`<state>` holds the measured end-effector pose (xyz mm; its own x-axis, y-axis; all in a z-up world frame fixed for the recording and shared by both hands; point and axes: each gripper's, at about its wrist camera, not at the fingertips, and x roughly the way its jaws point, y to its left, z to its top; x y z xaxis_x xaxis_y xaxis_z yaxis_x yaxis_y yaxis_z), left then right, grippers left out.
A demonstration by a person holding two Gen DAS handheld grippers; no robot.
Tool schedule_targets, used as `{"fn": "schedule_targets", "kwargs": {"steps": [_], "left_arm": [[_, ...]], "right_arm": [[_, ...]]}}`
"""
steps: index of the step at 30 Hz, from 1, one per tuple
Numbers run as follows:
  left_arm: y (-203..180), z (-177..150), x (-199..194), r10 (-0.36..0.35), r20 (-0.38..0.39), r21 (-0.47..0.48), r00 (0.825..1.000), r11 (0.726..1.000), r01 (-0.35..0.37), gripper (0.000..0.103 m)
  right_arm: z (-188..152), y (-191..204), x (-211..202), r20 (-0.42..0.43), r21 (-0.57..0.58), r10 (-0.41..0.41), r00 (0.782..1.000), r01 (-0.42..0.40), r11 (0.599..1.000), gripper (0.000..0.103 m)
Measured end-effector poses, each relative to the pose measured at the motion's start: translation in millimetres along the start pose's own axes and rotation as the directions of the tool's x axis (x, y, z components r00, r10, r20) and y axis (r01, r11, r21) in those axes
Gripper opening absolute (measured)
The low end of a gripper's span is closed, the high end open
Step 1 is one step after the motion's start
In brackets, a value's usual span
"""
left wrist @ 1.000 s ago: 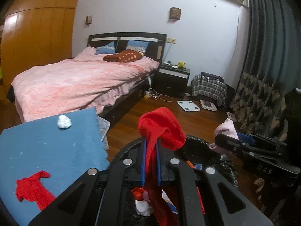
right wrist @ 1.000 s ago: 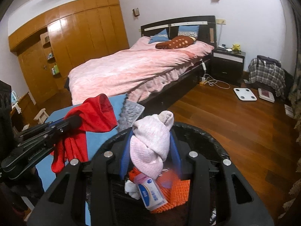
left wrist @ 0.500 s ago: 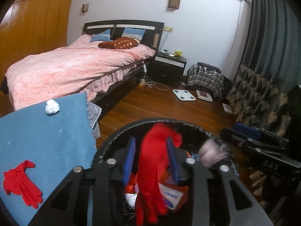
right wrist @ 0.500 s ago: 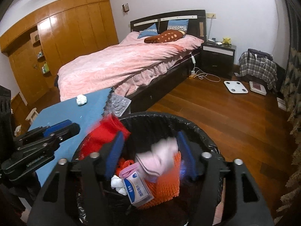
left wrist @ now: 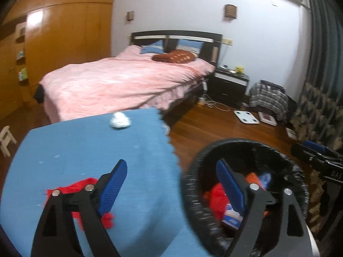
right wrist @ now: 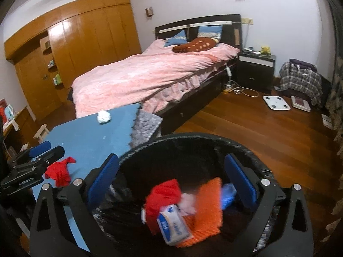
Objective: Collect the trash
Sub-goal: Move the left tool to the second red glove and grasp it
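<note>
A black trash bin (right wrist: 193, 141) stands beside a blue table (right wrist: 90, 135). In it lie a red cloth (right wrist: 163, 199), a pink cloth (right wrist: 188, 203), a tissue pack (right wrist: 173, 224) and an orange mat (right wrist: 209, 203). My right gripper (right wrist: 171, 182) is open and empty above the bin. My left gripper (left wrist: 171, 184) is open and empty over the table edge and the bin rim (left wrist: 188, 192). A red glove (left wrist: 75, 189) and a crumpled white tissue (left wrist: 120, 122) lie on the table (left wrist: 85, 145). The glove (right wrist: 59, 171) and tissue (right wrist: 104, 116) also show in the right wrist view.
A bed with a pink cover (right wrist: 150, 72) stands behind the table. A nightstand (right wrist: 256, 68), a white scale (right wrist: 276, 102) and a plaid bag (right wrist: 300, 79) are across the wooden floor. Curtains (left wrist: 321, 64) hang at the right. A grey mat (right wrist: 145, 126) hangs off the table's edge.
Both grippers opened and dropped the red cloth and the pink cloth into the bin. My left gripper has swung left toward the table.
</note>
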<state>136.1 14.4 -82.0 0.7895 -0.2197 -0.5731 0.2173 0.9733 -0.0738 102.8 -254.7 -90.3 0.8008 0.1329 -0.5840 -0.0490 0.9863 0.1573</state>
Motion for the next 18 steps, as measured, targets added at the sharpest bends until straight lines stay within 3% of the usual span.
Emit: {"fn": "schedule_targets", "kwargs": {"steps": [5, 12, 18], "left_arm": [[42, -5, -8, 0.091, 0.007, -0.036, 0.996, 0.995, -0.091, 0.085], [106, -25, -5, 0.217, -0.035, -0.095, 0.975, 0.971, -0.220, 0.085], [138, -50, 11, 0.255, -0.109, -0.130, 0.961, 0.955, -0.268, 0.085]], "right_arm": [[9, 38, 18, -0.004, -0.031, 0.055, 0.998, -0.055, 0.998, 0.096], [12, 100, 54, -0.026, -0.089, 0.135, 0.990, -0.137, 0.986, 0.096], [10, 137, 80, -0.051, -0.118, 0.174, 0.983, -0.179, 0.977, 0.096]]}}
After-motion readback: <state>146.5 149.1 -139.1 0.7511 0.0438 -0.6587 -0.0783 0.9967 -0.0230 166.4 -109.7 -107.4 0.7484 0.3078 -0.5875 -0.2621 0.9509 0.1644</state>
